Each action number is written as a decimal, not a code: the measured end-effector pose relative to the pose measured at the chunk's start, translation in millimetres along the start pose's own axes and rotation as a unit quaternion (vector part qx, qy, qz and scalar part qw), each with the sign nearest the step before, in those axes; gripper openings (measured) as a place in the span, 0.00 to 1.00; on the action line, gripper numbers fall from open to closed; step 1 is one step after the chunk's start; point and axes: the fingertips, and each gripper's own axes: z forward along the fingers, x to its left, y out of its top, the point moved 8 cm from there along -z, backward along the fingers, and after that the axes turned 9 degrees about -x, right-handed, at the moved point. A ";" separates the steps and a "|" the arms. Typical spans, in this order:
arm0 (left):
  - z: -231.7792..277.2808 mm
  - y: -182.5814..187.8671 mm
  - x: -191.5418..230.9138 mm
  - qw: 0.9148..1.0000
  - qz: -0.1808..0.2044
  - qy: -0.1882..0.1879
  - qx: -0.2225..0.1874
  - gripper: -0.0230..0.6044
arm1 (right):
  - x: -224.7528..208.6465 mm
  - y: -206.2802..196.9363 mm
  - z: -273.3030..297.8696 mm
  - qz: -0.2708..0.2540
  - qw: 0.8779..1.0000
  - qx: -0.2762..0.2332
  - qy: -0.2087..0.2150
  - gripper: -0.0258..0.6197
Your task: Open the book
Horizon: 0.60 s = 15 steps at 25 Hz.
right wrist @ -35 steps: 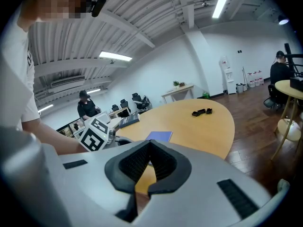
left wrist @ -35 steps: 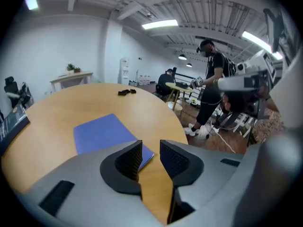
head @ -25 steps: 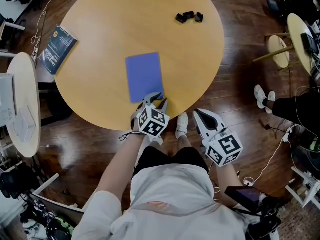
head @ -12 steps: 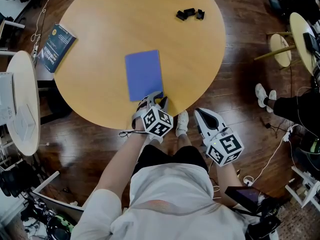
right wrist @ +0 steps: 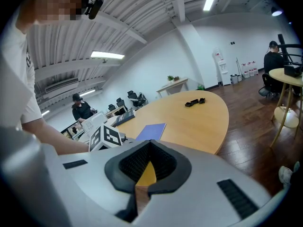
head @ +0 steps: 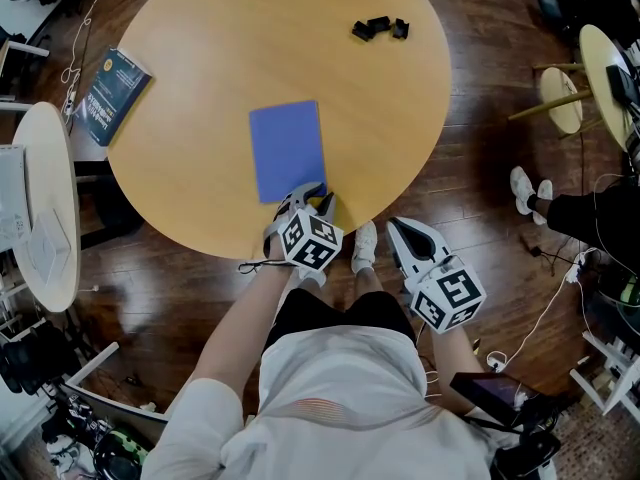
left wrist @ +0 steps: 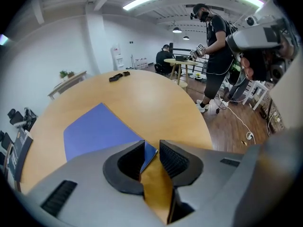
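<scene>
A thin blue book (head: 288, 150) lies shut and flat on the round wooden table (head: 200, 48), near its front edge. My left gripper (head: 308, 201) is at the book's near right corner. In the left gripper view the jaws of that gripper (left wrist: 151, 151) stand a narrow gap apart, and the corner of the blue book (left wrist: 99, 129) reaches into the gap. My right gripper (head: 400, 231) hangs off the table over the floor, to the right of the left one. Its jaws meet at the tip with nothing between them (right wrist: 150, 144).
A dark teal book (head: 115, 96) lies at the table's left edge. Small black parts (head: 379, 30) sit at the far right of the table. A white side table (head: 45, 208) stands to the left, small round tables (head: 560, 98) and another person's shoes (head: 525, 193) to the right.
The left gripper has shifted slightly at the book's near corner. The book and the right gripper have stayed in place.
</scene>
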 end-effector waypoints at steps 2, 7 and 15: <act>0.1 0.0 0.5 1.000 -0.006 -0.005 -0.001 0.21 | -0.3 0.2 0.3 -0.001 1.000 0.001 0.000 0.04; 1.1 -1.7 4.1 1.000 -0.030 -0.006 0.001 0.19 | 0.3 -1.3 2.4 -0.001 1.000 0.002 0.002 0.04; -0.4 -0.6 1.5 1.000 -0.021 -0.005 0.003 0.08 | 1.2 -0.4 6.8 -0.002 1.000 0.007 0.006 0.04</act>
